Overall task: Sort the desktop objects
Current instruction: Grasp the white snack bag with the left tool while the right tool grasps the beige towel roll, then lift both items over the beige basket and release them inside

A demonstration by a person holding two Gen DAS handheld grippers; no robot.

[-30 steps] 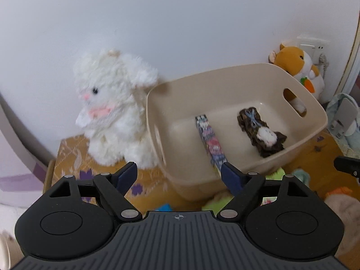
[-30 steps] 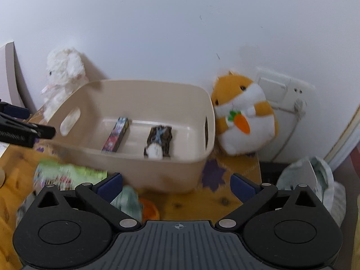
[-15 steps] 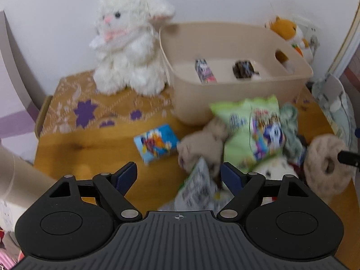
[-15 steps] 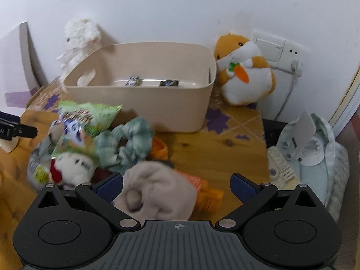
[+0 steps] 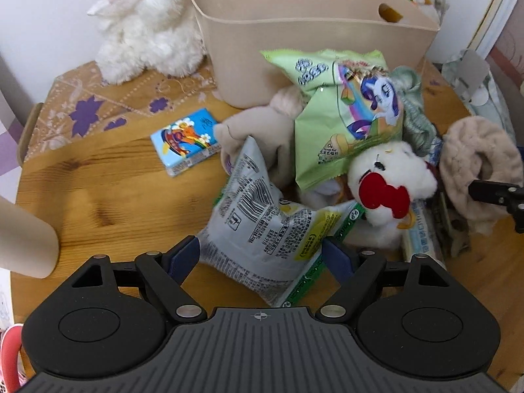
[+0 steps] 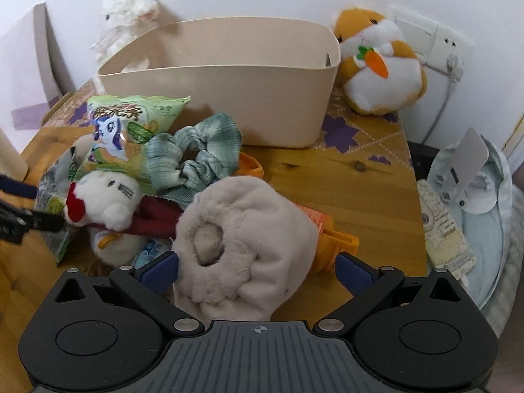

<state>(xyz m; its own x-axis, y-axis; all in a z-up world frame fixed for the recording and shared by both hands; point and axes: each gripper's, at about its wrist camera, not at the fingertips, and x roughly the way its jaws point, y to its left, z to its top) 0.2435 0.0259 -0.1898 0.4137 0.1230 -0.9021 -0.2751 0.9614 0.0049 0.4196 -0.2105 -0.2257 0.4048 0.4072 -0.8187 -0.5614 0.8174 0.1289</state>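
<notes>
**Both grippers poised over a pile barely begun**

Though each tool is down at the heap, neither has closed: the left gripper [image 5: 262, 257] stands wide open, its jaws straddling a silvery snack bag [image 5: 262, 226] without pinching it, and the right gripper [image 6: 257, 270] is equally spread on either side of a beige fluffy scrunchie [image 6: 249, 239], gripping nothing.

Just beyond lie a white plush with a red bow [image 5: 389, 180], a green pony snack bag [image 5: 350, 114], a green scrunchie [image 6: 196, 154] and, apart to the left, a small blue packet [image 5: 185, 139].

Farther back sits the beige bin [image 6: 229, 98], its inside hidden from both views, flanked by a white plush bunny [image 5: 147, 29] and an orange hamster plush [image 6: 380, 65]. Judging by the crowded wooden table [image 6: 360, 180], most of the sorting remains.
</notes>
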